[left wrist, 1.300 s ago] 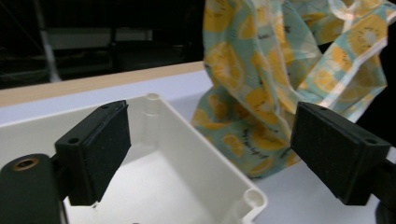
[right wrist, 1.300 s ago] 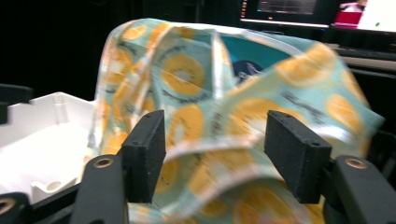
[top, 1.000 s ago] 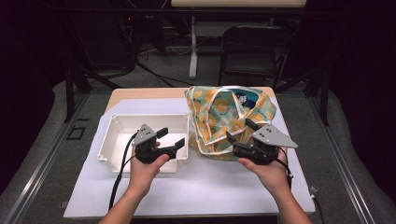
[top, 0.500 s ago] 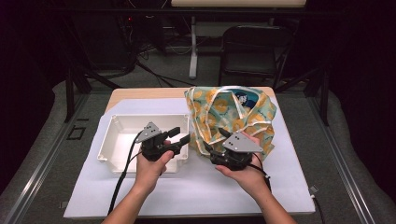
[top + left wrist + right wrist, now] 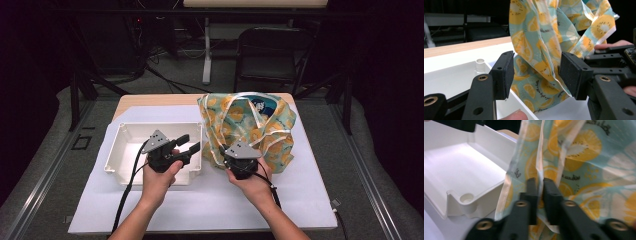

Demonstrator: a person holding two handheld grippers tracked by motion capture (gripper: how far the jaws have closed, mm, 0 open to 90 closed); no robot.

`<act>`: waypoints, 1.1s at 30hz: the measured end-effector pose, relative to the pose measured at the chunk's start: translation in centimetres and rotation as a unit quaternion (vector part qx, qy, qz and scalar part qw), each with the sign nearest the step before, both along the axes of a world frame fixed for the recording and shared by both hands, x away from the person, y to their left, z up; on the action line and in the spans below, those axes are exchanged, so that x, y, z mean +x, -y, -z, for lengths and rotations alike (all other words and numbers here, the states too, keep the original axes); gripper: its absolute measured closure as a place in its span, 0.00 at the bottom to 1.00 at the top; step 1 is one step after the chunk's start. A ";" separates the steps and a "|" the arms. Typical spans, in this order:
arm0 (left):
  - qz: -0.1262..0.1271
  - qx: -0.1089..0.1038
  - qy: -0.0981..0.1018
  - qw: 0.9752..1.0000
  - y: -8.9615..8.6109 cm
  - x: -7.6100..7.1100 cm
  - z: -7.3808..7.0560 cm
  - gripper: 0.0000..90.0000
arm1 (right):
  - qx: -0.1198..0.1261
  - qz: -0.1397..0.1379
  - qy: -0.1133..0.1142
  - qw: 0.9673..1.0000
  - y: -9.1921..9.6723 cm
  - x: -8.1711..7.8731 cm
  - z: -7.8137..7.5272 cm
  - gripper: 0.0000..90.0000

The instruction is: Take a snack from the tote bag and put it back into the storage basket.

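Wooden tabletop (image 5: 150,101), light grain, bare only in a strip along its far edge. White sheet (image 5: 210,210) laid over the rest, reaching the near edge and both side edges. White tray (image 5: 116,153) sits on the sheet, left half of the tabletop, nearer the far edge than the near one. Fruit-print bag (image 5: 235,120), teal with orange and lemon slices, stands on the sheet just right of the tray, toward the far right corner, touching the tray's right wall.
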State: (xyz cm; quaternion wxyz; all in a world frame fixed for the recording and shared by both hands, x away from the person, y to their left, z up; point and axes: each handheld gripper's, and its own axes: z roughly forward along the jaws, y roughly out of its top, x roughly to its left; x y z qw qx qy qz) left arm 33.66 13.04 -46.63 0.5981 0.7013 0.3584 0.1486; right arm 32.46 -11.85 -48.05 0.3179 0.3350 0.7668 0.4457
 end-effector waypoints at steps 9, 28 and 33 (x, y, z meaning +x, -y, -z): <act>0.013 0.000 -0.004 1.000 0.9 0.0 0.7 0.50 | 0.040 -0.028 0.043 0.998 1.6 -1.6 -1.9 1.00; 0.008 0.001 0.002 1.000 4.5 0.7 -0.3 0.44 | 0.099 -0.017 0.091 0.991 4.6 -2.2 -6.4 1.00; -0.003 -0.016 -0.006 1.000 4.8 1.8 -0.7 0.49 | 0.105 -0.012 0.103 0.989 5.1 -2.0 -7.3 1.00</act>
